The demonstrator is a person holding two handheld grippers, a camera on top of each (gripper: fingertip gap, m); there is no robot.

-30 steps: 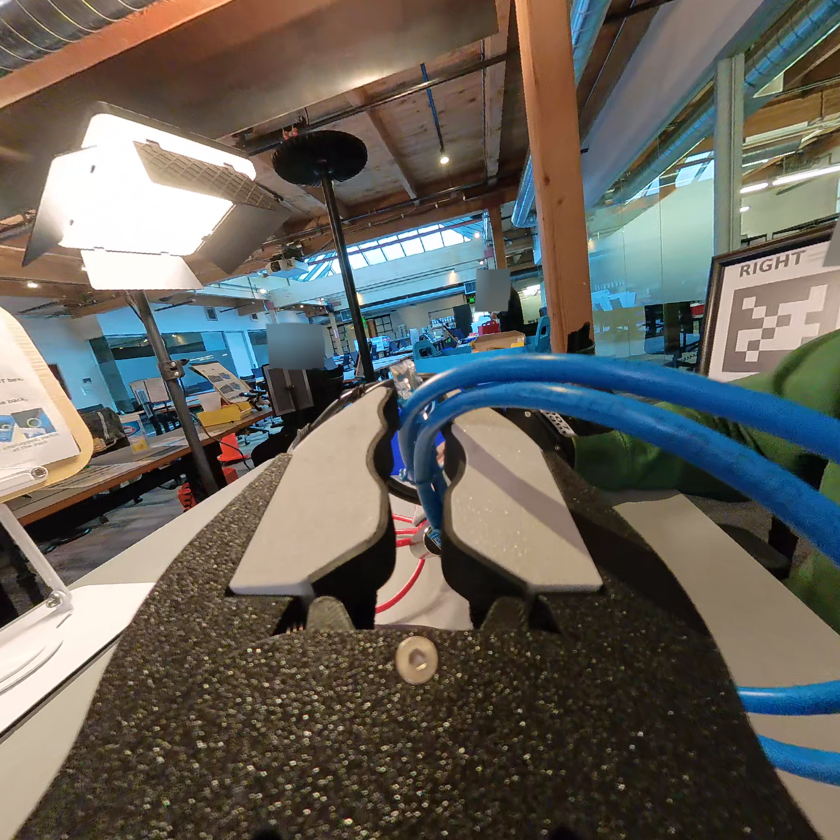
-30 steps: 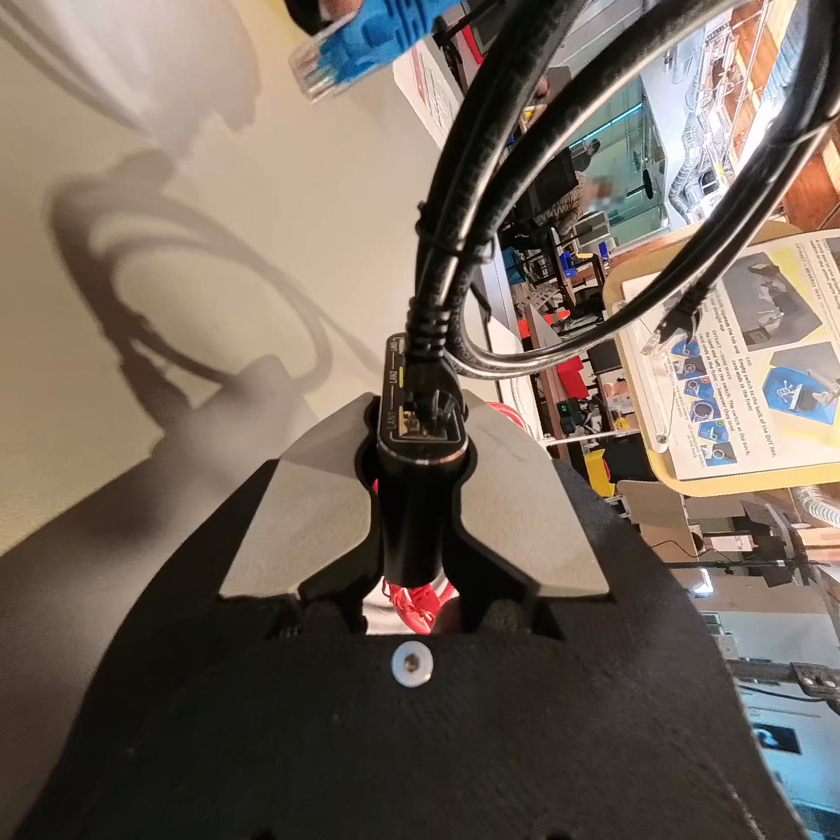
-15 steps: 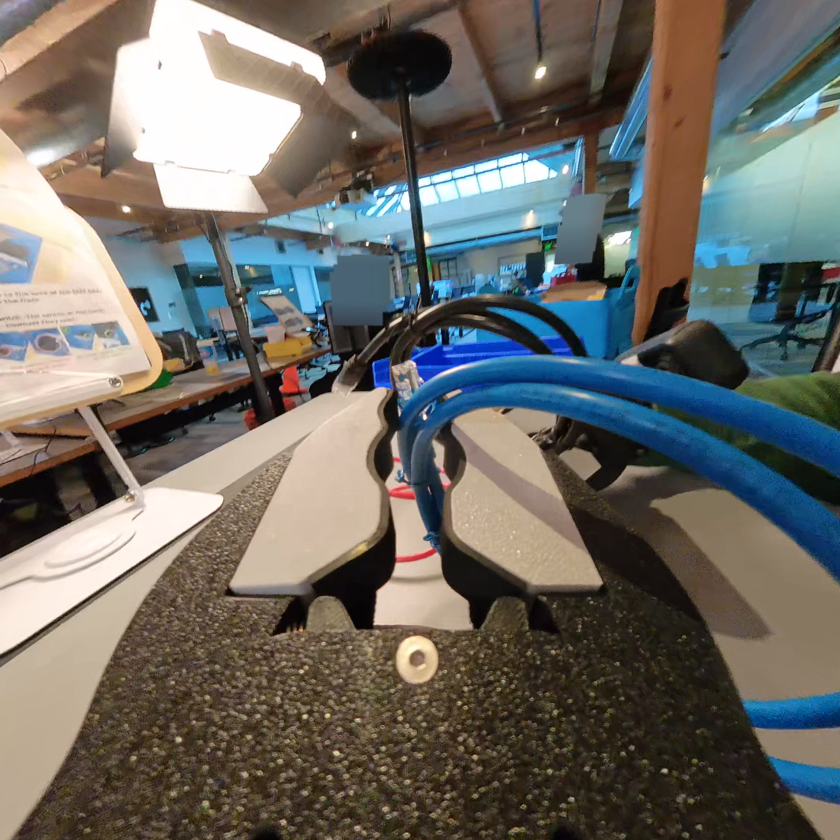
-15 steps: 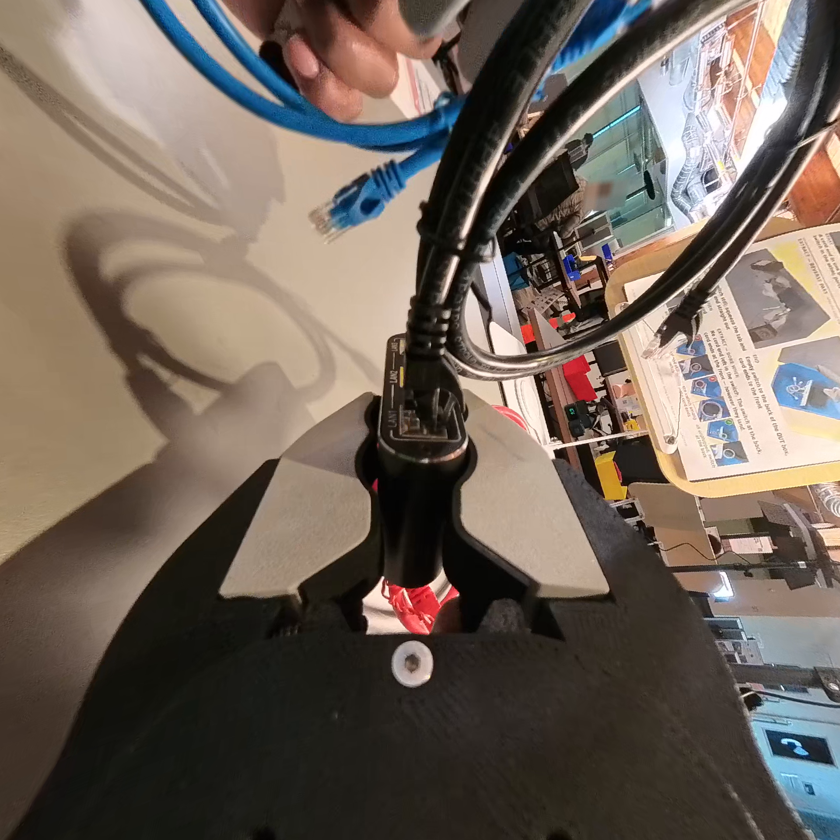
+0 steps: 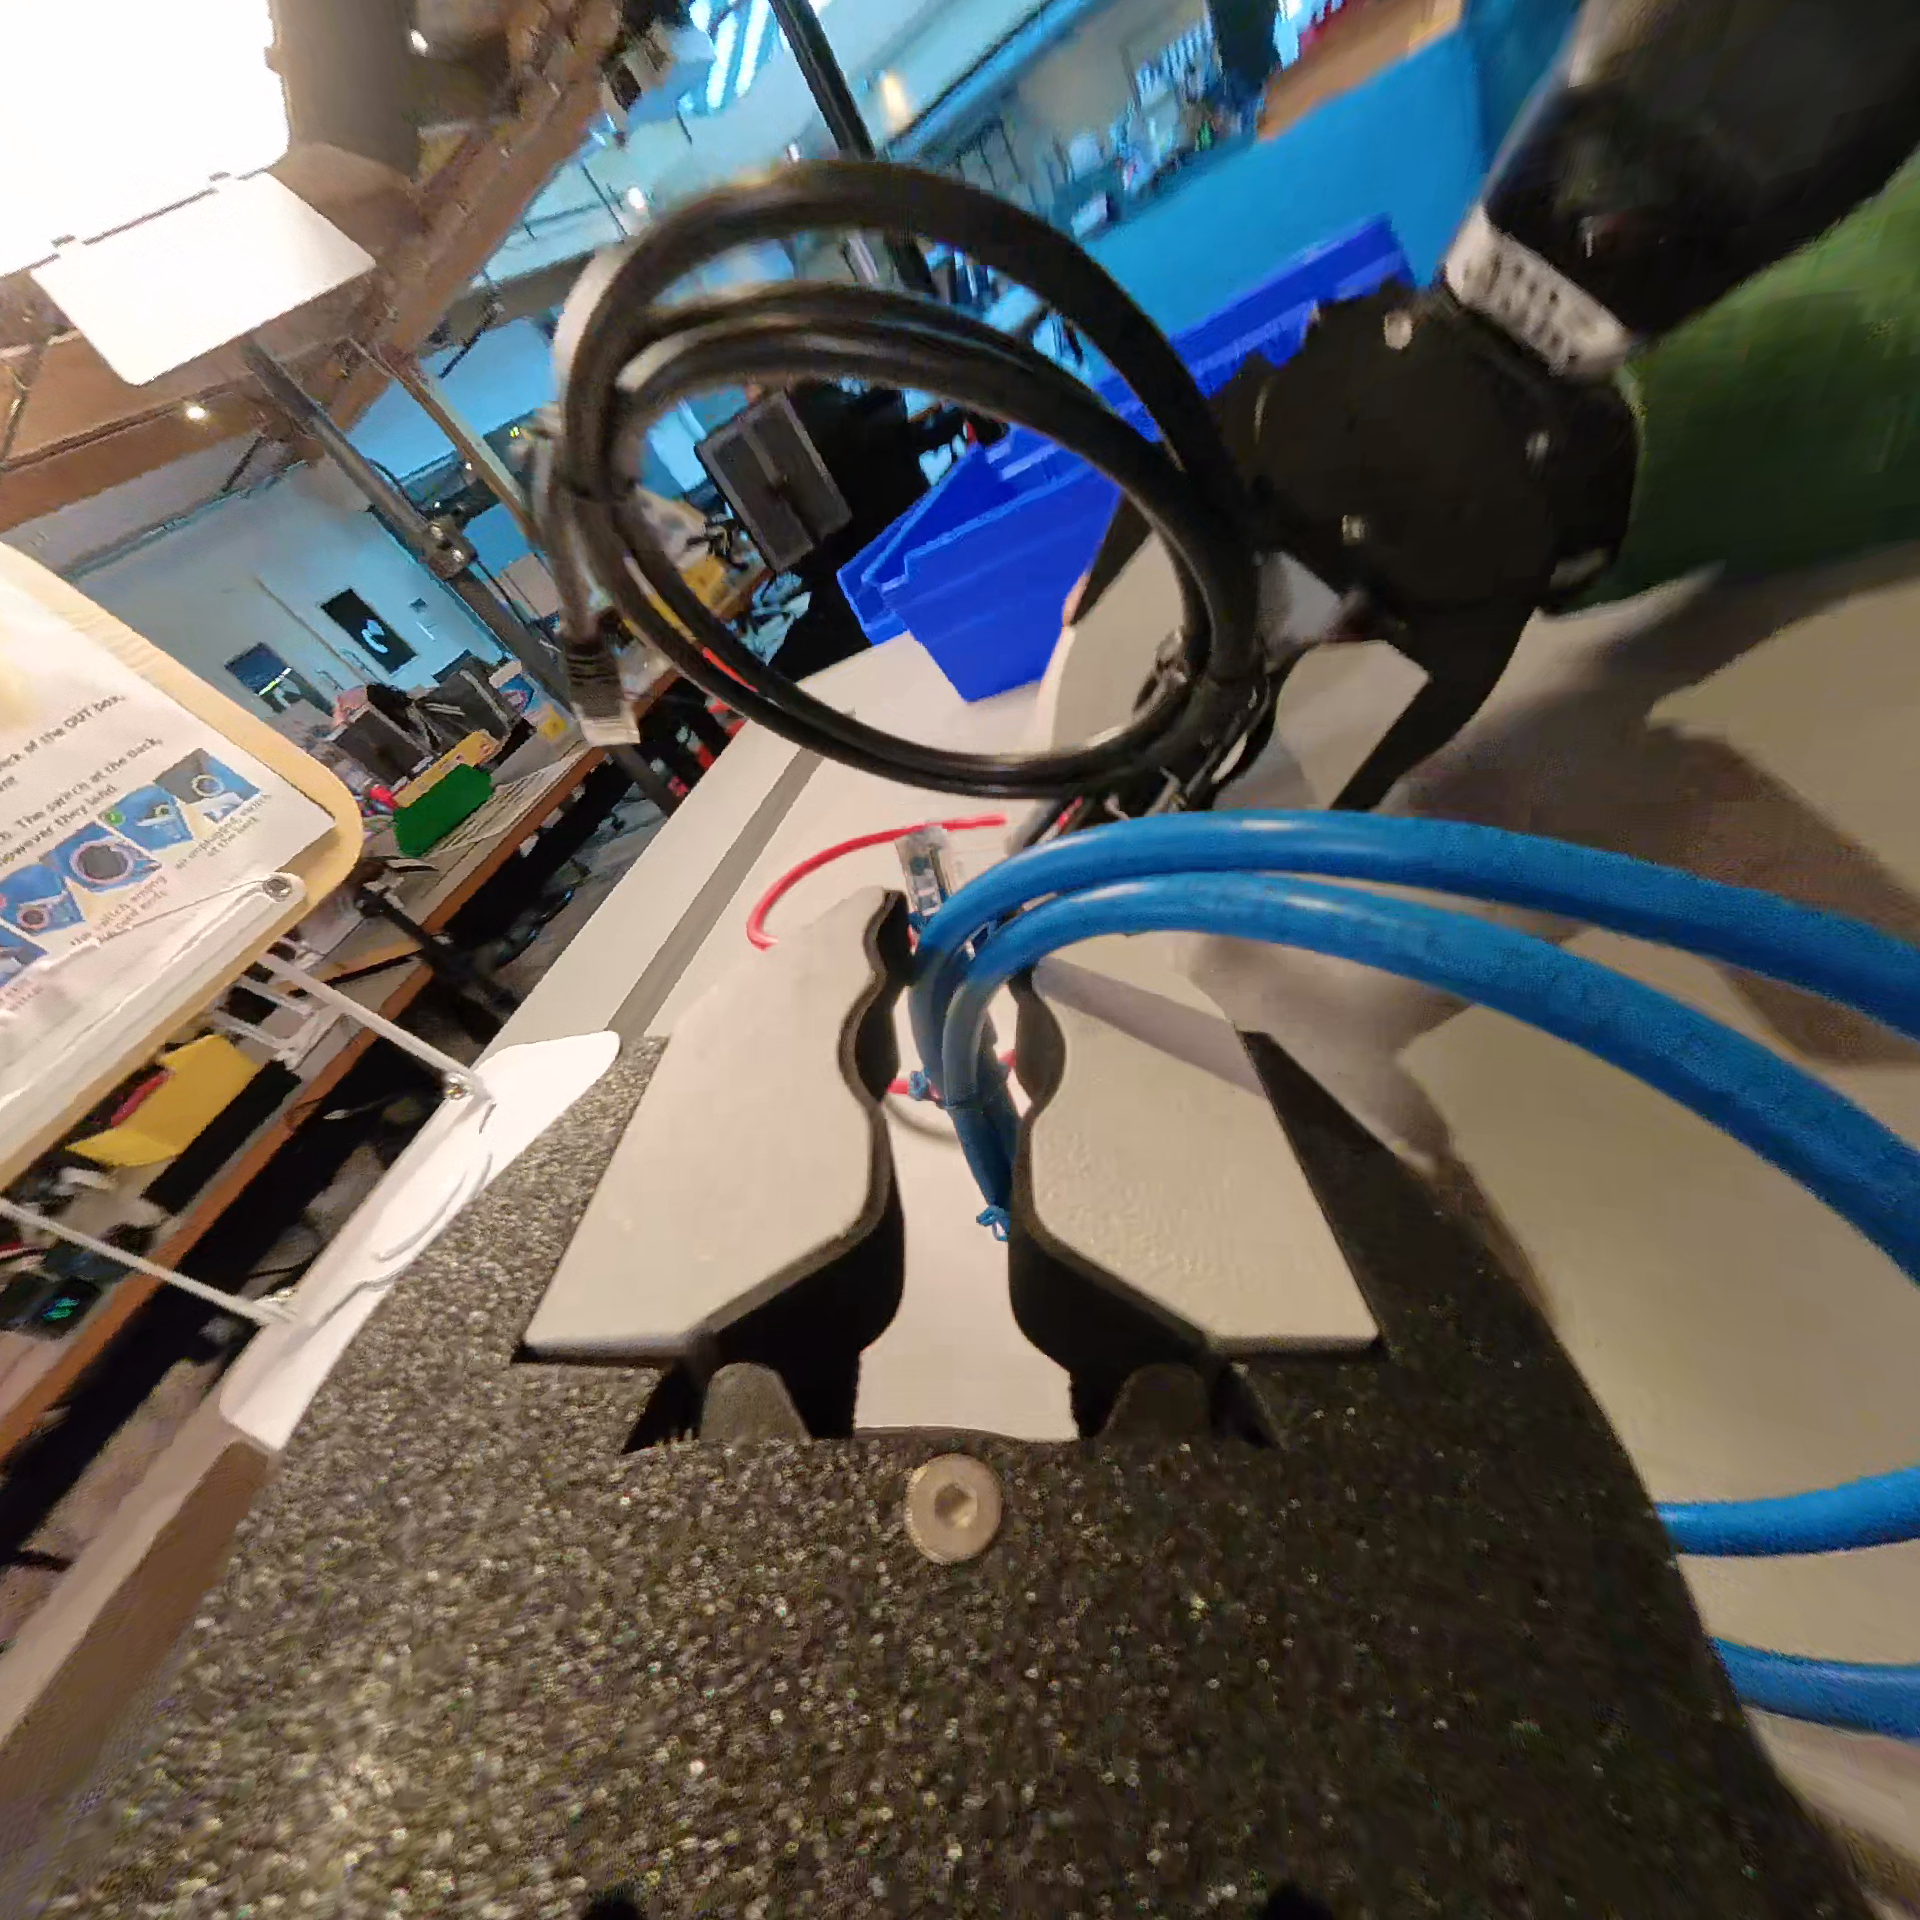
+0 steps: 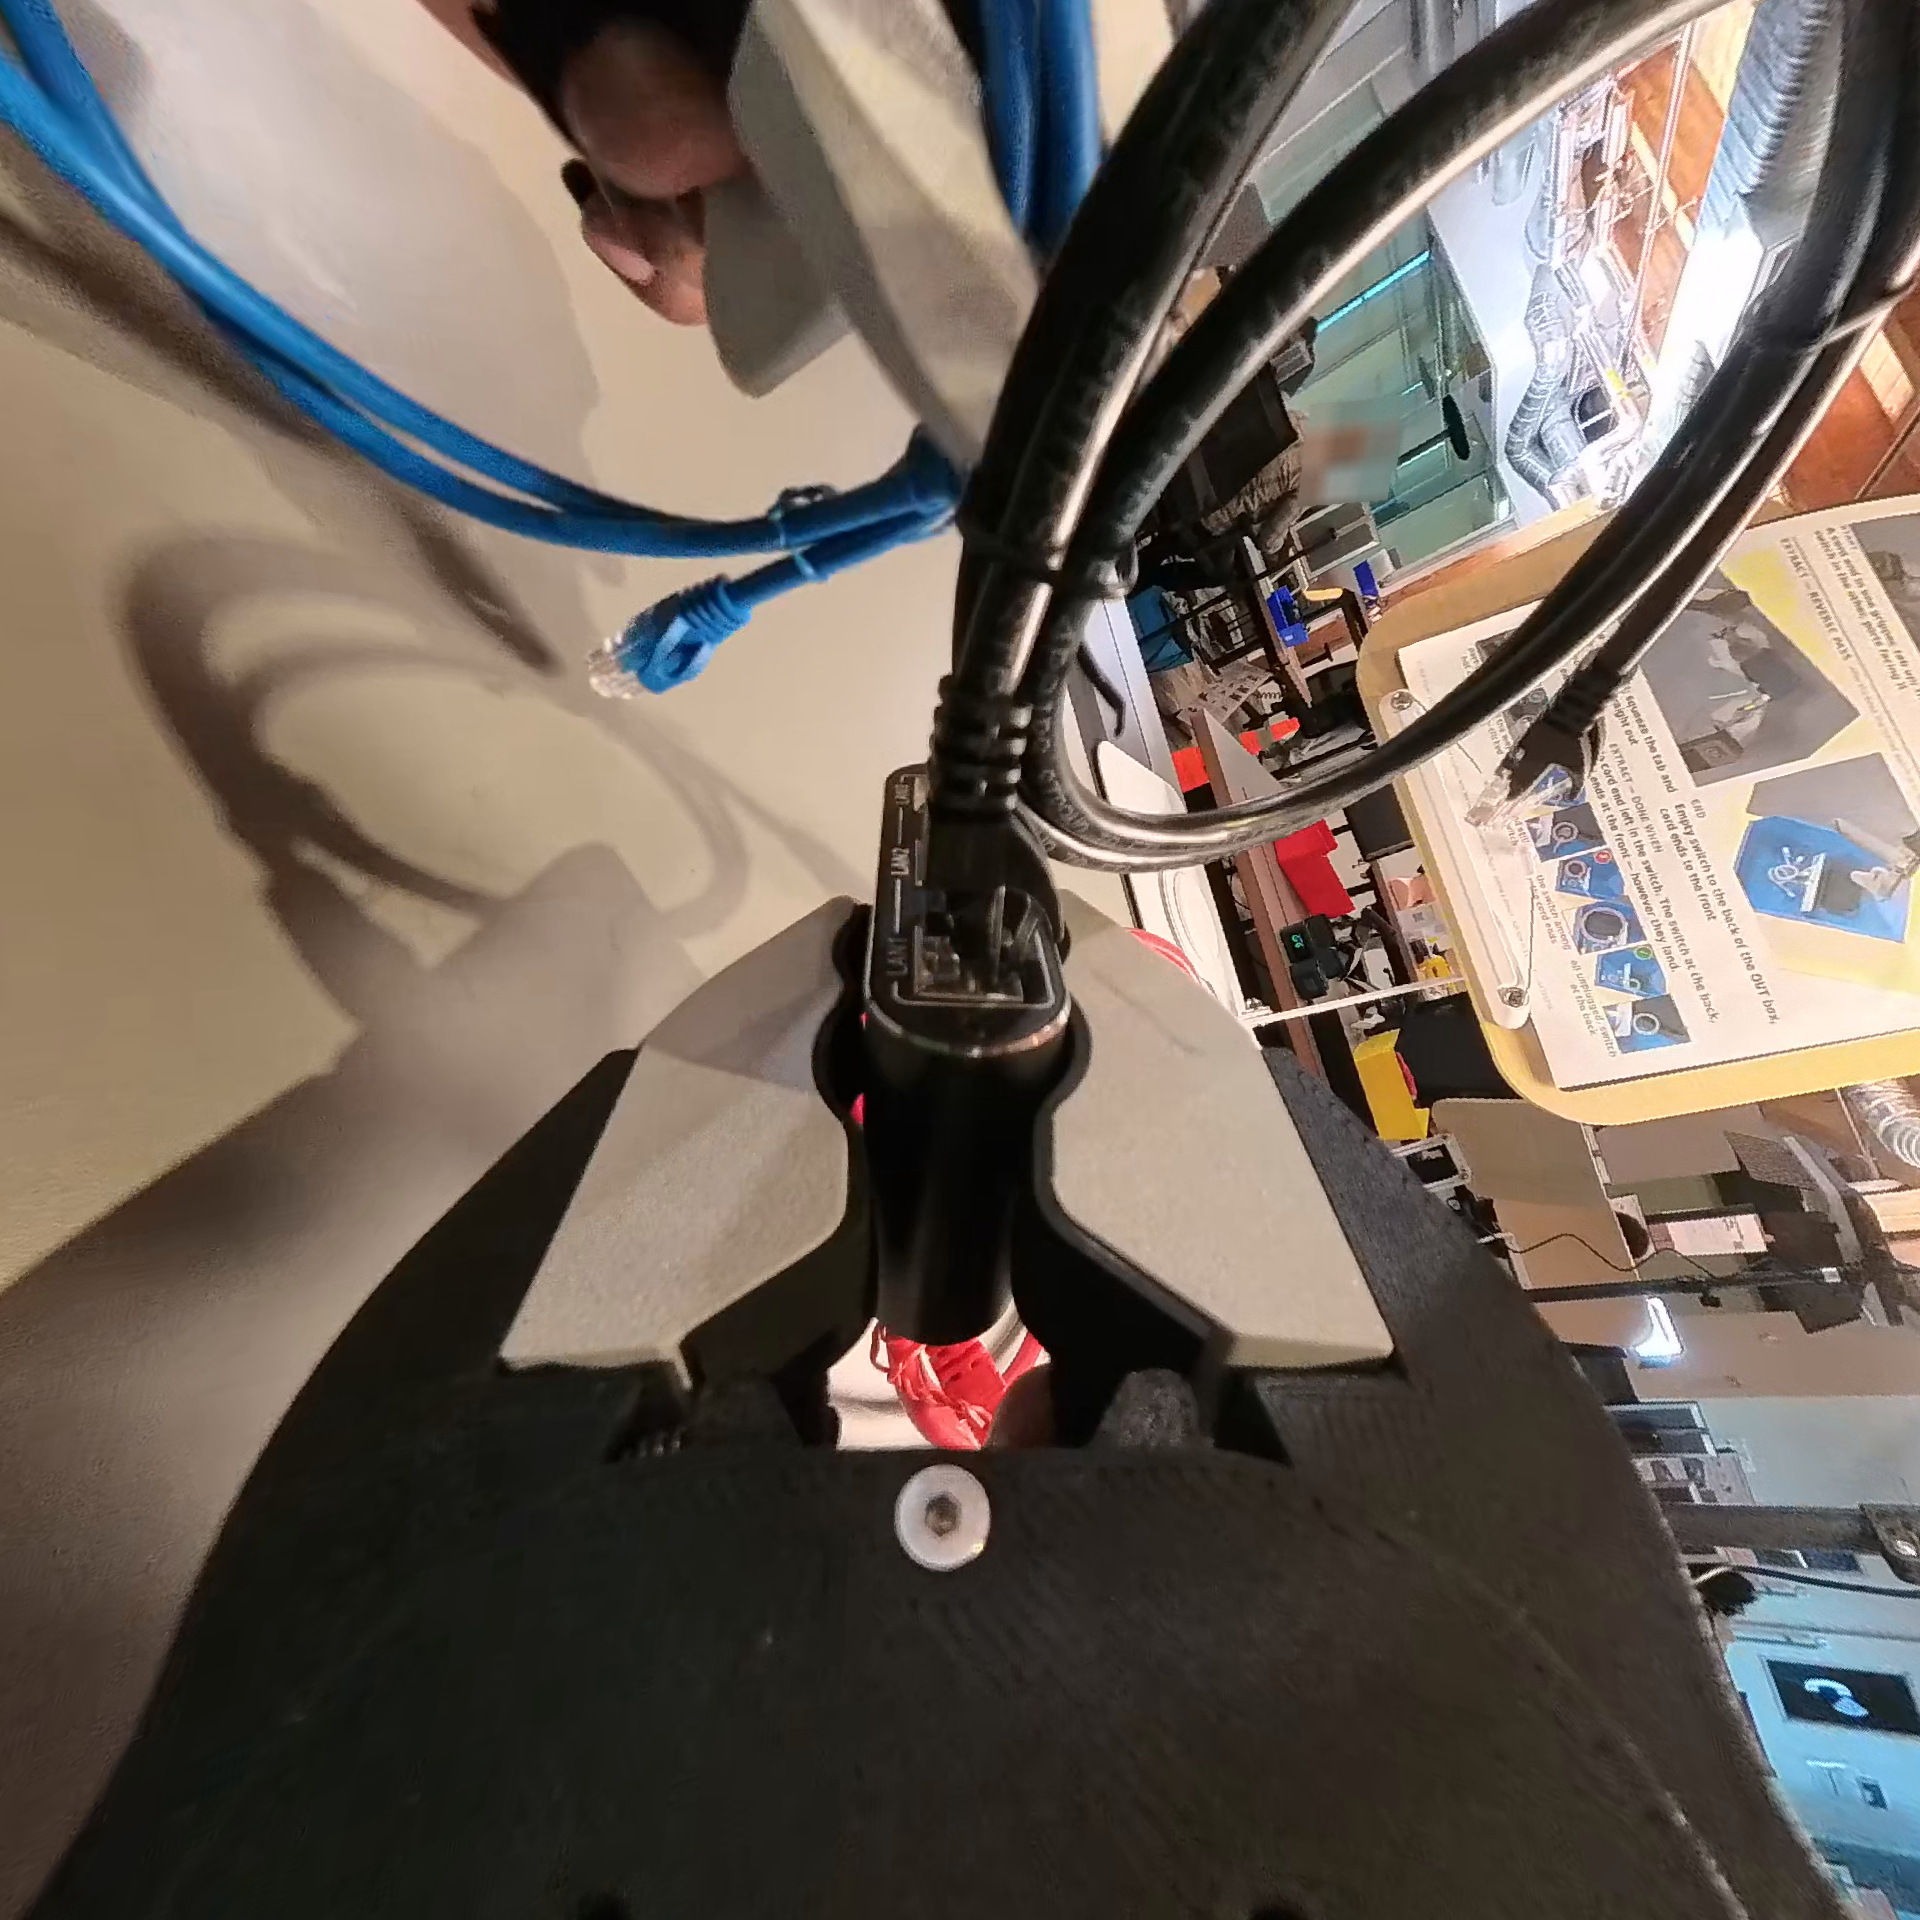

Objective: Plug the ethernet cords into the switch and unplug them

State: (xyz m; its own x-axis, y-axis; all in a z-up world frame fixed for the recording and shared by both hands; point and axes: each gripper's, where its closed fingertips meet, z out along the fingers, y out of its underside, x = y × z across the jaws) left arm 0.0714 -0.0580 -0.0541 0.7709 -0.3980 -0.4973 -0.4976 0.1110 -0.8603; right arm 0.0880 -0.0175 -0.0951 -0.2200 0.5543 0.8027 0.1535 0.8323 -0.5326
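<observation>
My right gripper is shut on a small black switch, held above the table. A black ethernet cord is plugged into the switch's port and coils overhead; its free plug hangs at the right. My left gripper is shut on a coiled blue ethernet cord just behind its clear plug. In the right wrist view the blue plug hangs left of and beyond the switch, apart from it, with the left gripper above. The black coil and right gripper show ahead in the left wrist view.
A pale table lies below. A red cord lies on it; it also shows under the switch. A blue bin stands at the far edge. An instruction sign on a stand is at the left. A green sleeve is at the right. Some 7 cm of space lies between my two pairs of fingers.
My left gripper has tilted down and swung toward the right gripper, bringing the blue plug closer to the switch. The right gripper has stayed almost still with the switch.
</observation>
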